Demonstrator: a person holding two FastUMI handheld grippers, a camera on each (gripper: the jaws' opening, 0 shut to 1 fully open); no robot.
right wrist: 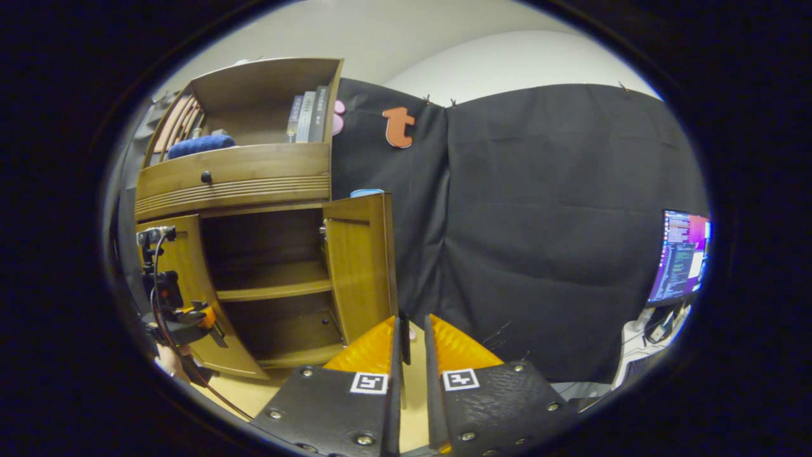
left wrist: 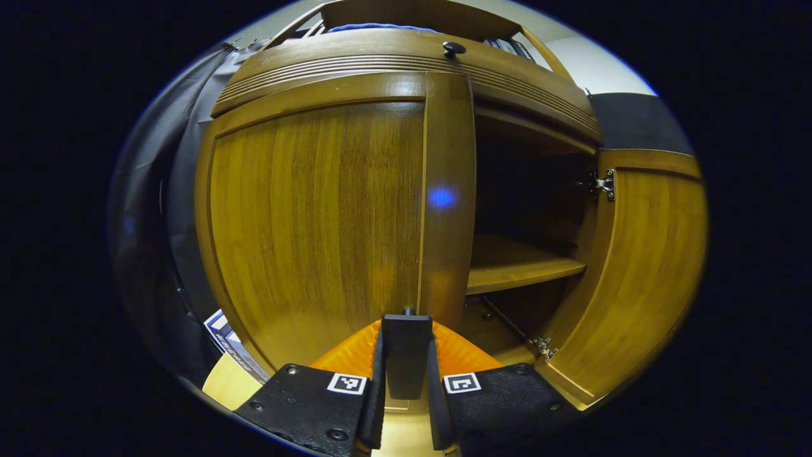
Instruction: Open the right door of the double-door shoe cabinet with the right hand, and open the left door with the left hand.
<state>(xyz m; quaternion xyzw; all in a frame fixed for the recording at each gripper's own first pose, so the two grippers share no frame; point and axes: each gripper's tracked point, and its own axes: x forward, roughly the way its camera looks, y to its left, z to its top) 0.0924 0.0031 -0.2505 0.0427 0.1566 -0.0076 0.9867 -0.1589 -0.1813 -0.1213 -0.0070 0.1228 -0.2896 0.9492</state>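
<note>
A wooden double-door shoe cabinet (right wrist: pixel 231 184) stands against the booth's black cloth wall, with a drawer and an open shelf of books above its doors. The right door (right wrist: pixel 363 266) is already swung out, standing roughly square to the cabinet front and hinged on its outer edge, so the dark interior and a wooden shelf (left wrist: pixel 520 266) can be seen. The left door (left wrist: pixel 317 222) is shut, flat against the cabinet front; it is a tall panel, its long axis vertical, hinged on its far left side with its free edge at the cabinet's centre. In the left gripper view, the left gripper (left wrist: pixel 406 355) is close to that door's lower centre edge, its fingers narrow and closed around a dark upright piece that appears to be the door's handle, though its attachment to the door is hidden. In the right gripper view, the right gripper (right wrist: pixel 412 355) hangs well back from the cabinet, fingers nearly together with a thin gap and nothing clearly held. The step in hand appears to be opening the left door. The next move likely calls for pulling the handle outward in an arc to the left, following the hinge.
</note>
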